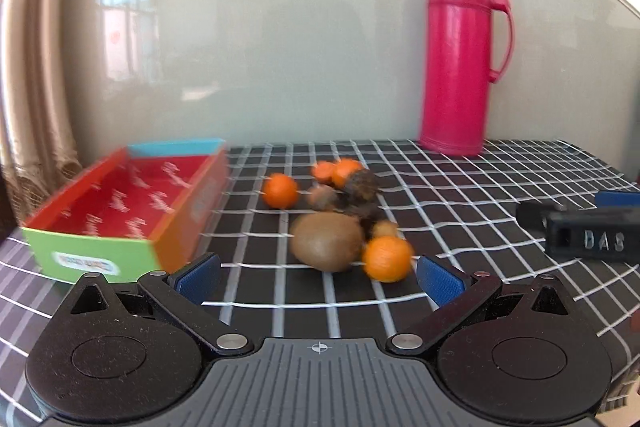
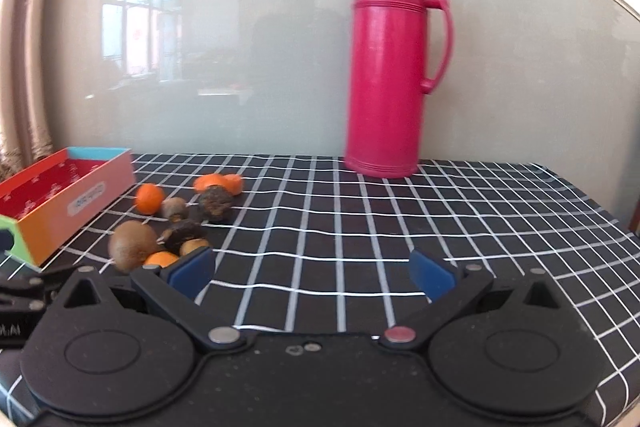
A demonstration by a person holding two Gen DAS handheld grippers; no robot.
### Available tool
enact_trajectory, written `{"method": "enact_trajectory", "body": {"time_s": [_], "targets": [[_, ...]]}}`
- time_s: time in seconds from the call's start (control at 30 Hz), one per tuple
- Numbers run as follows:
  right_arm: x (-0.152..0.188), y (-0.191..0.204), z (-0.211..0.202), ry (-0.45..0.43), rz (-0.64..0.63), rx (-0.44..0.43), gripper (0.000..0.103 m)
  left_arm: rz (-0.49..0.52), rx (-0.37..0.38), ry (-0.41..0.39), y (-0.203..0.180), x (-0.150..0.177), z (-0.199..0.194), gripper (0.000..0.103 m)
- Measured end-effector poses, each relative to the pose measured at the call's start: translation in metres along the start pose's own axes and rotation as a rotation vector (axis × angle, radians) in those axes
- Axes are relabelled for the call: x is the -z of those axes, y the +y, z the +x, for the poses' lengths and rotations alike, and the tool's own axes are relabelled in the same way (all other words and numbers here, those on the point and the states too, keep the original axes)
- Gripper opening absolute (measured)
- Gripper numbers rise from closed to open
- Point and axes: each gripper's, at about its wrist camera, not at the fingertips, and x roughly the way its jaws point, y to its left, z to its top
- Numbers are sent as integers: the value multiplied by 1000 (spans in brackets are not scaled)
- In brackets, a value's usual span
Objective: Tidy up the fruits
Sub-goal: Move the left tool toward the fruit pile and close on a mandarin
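A pile of fruit lies on the black checked tablecloth: a brown kiwi, small oranges and dark wrinkled fruits. An empty colourful box with a red inside stands left of the pile. My left gripper is open, just in front of the kiwi and the nearest orange, touching nothing. In the right wrist view the same kiwi and dark fruit lie to the left of my right gripper, which is open over bare cloth. The box sits at the far left.
A tall pink thermos jug stands at the back of the table against a glossy pale wall. The right gripper's body shows at the right edge of the left wrist view. A curtain hangs at the left.
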Motion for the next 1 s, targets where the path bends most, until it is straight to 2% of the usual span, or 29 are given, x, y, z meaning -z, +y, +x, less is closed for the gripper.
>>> {"method": "enact_trajectory", "body": {"time_s": [0.17,0.27,0.57,0.6,0.7,0.83,0.9,0.93,1.0], "targets": [[-3,-22,3,-7,43,60,103,7,35,22,-20,0,12,103],[-7,-36,7,-11,73,88,103,24,17,42,-34,-1,24,103],[-11,-73,20,-19,154,160,103,25,75,124,-55,-7,68,103],[-9,-76,22,-12,161,163,103,21,74,126,-57,-8,71,99],[-6,-80,31,18,155,180,103,86,37,101,-68,-10,74,75],[-2,-83,37,41,140,205,103,122,13,121,-76,-8,77,74],[-2,-85,38,42,134,212,103,95,24,145,-73,-5,73,72],[-1,-85,37,43,131,214,103,76,25,155,-69,-3,71,63],[-1,-84,37,45,124,216,103,44,28,178,-62,-2,76,56]]}}
